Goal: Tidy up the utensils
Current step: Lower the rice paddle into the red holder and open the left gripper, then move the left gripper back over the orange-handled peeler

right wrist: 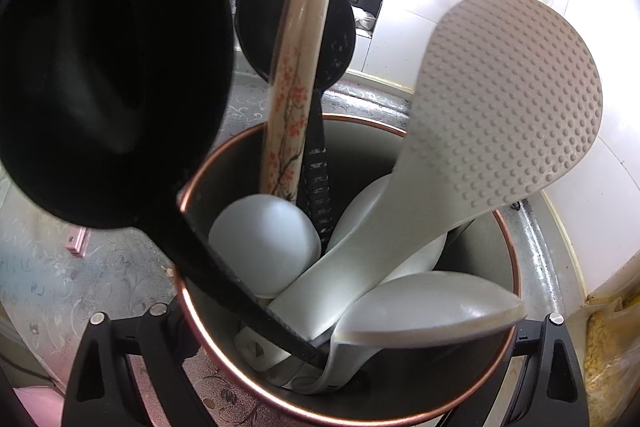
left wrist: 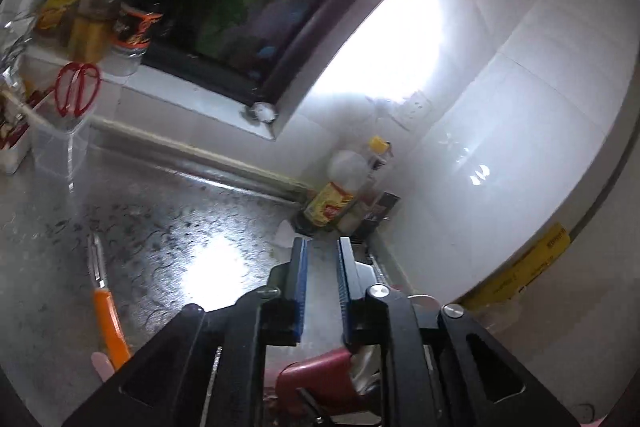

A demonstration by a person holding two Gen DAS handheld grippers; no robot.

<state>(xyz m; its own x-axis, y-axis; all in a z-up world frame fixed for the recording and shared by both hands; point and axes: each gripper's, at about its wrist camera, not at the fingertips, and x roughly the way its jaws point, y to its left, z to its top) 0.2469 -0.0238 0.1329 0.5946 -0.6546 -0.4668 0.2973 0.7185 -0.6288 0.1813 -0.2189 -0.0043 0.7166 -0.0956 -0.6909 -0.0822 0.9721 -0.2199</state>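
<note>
Peeler [left wrist: 105, 297] with orange handle flat on counter [left wrist: 192, 227], left of left gripper [left wrist: 322, 247]; jaws slightly parted, nothing between. Holder [right wrist: 505, 255], copper-rimmed, clasped between right gripper's spread arms, fingertips hidden. Inside holder: black ladle [right wrist: 100, 67], wrapped chopsticks [right wrist: 296, 67], white rice paddle [right wrist: 508, 107].

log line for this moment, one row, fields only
left gripper: jaws apart, empty | right gripper: around copper-rimmed utensil pot | orange-handled peeler: on counter | stage: sorting
</note>
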